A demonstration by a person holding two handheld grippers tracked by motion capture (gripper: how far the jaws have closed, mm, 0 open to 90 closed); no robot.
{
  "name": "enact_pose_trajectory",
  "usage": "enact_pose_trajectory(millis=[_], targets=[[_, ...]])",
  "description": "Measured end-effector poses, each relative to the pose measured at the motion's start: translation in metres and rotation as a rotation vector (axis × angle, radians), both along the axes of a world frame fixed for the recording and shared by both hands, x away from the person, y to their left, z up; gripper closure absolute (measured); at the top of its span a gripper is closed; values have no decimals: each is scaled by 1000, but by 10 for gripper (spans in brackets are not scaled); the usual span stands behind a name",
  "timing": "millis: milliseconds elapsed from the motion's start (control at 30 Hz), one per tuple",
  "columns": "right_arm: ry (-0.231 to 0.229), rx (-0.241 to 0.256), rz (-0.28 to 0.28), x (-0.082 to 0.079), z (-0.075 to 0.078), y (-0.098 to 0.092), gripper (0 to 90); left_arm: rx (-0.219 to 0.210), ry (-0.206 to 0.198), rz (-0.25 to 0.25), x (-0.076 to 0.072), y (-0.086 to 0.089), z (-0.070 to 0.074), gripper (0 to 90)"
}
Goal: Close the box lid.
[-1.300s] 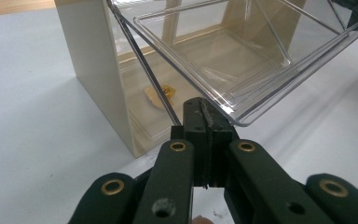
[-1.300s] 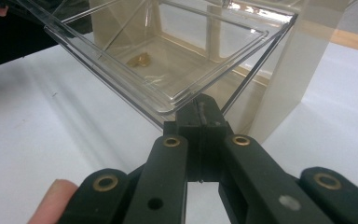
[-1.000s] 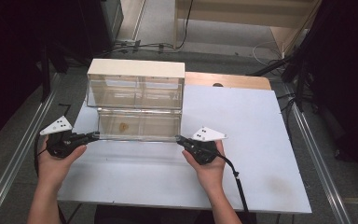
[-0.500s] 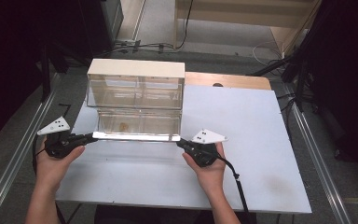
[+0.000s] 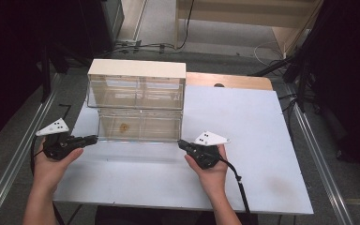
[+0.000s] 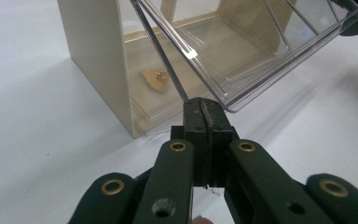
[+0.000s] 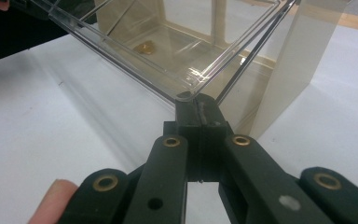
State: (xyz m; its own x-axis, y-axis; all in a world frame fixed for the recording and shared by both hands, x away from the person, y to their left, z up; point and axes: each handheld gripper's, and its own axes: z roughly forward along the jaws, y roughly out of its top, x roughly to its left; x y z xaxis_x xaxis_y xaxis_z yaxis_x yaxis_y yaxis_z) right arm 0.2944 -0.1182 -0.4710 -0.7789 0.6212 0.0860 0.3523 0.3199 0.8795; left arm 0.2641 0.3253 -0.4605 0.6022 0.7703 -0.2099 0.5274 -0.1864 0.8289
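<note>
A cream cabinet [image 5: 136, 69] with clear drawers stands at the table's back left. Its lower clear drawer [image 5: 139, 127] sticks out toward me. My left gripper [image 5: 93, 138] is shut on the drawer's front left corner, and my right gripper [image 5: 180, 142] is shut on its front right corner. In the left gripper view the jaws [image 6: 206, 107] pinch the rim of the drawer [image 6: 261, 51], which tilts up off the table. The right gripper [image 7: 200, 105] pinches the drawer [image 7: 168, 46] likewise. A small tan scrap [image 6: 154, 78] lies low in the cabinet bay; whether it is inside the drawer is unclear.
The white table [image 5: 243, 140] stretches bare to the right of the cabinet and in front of it. A wooden strip [image 5: 229, 80] runs along the back edge. Metal rails [image 5: 316, 159] flank the table, and black cables trail from both grippers.
Both grippers and the drawer's front edge have drifted slightly toward me. The grip on each corner is the same.
</note>
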Motion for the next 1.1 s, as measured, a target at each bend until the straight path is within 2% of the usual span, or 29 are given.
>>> enact_pose_trajectory(millis=[933, 1100], targets=[[18, -13, -8, -3, -10, -6, 877, 38, 24, 14, 0, 1, -5, 900], [24, -18, -15, -3, -11, -7, 877, 68, 36, 15, 1, 0, -6, 900]])
